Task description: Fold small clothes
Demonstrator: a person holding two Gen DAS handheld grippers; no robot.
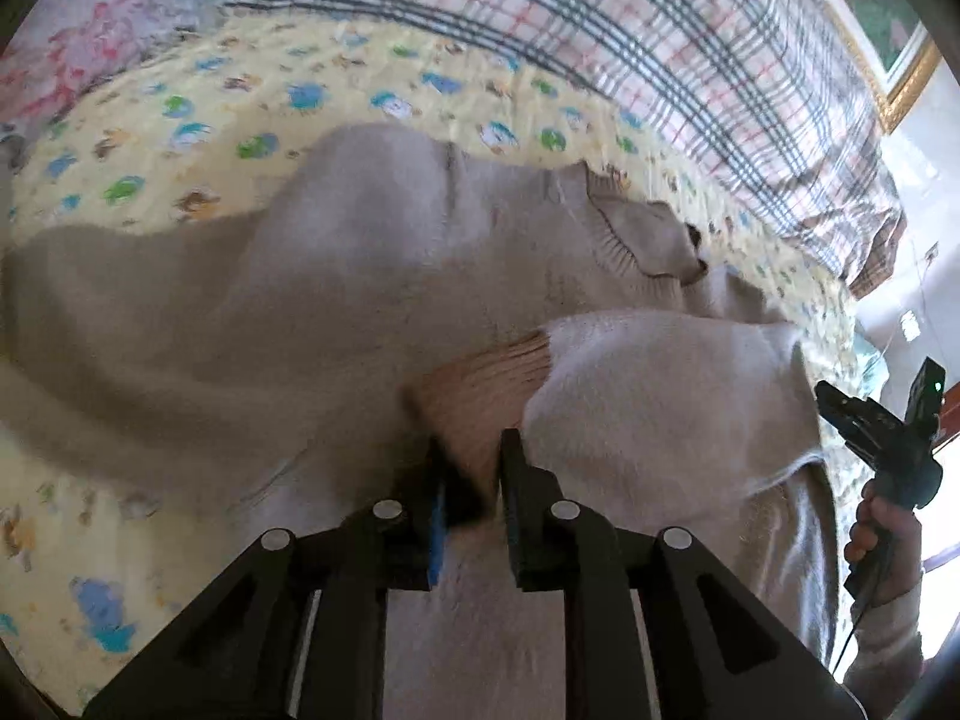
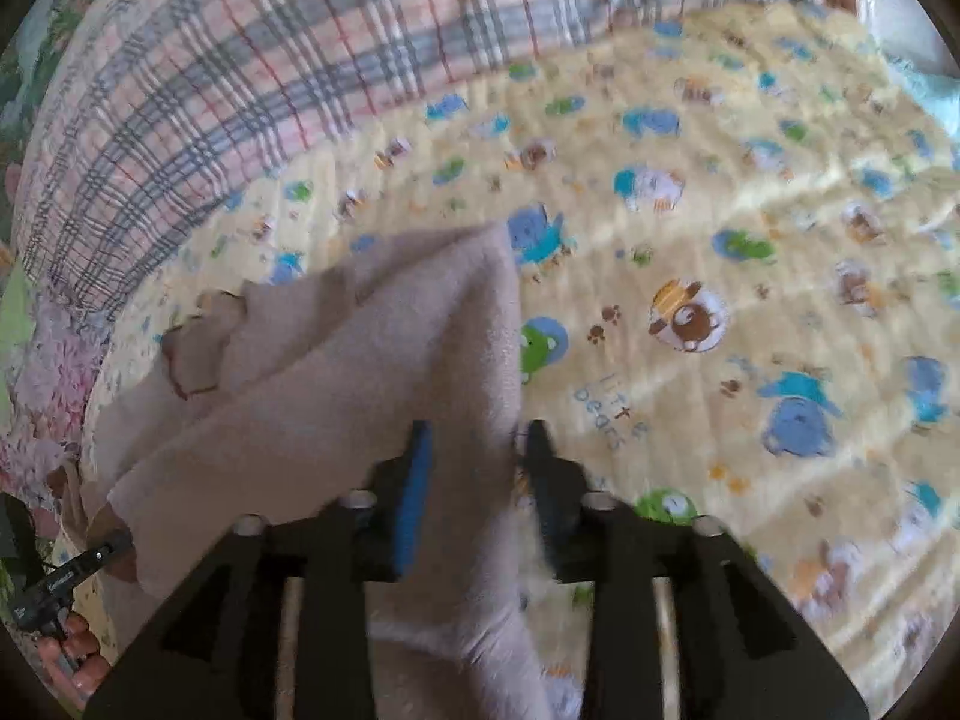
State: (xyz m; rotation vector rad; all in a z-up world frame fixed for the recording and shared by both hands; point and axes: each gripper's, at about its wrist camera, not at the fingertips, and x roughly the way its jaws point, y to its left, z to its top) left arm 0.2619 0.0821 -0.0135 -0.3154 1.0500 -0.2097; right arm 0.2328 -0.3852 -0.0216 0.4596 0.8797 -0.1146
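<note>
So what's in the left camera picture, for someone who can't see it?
A beige sweater lies on a yellow cartoon-print blanket, its ribbed cuff between the fingers of the left hand-held gripper. A plaid quilt lies behind.

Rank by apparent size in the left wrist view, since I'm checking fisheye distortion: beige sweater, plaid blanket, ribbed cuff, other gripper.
1. beige sweater
2. plaid blanket
3. ribbed cuff and right gripper: look alike, unranked; edge distortion makes it unsure.

Black plastic two-finger left gripper (image 1: 469,450) and right gripper (image 2: 477,447): blue pads (one per gripper), silver screws; cream knit sleeve (image 1: 888,642).
</note>
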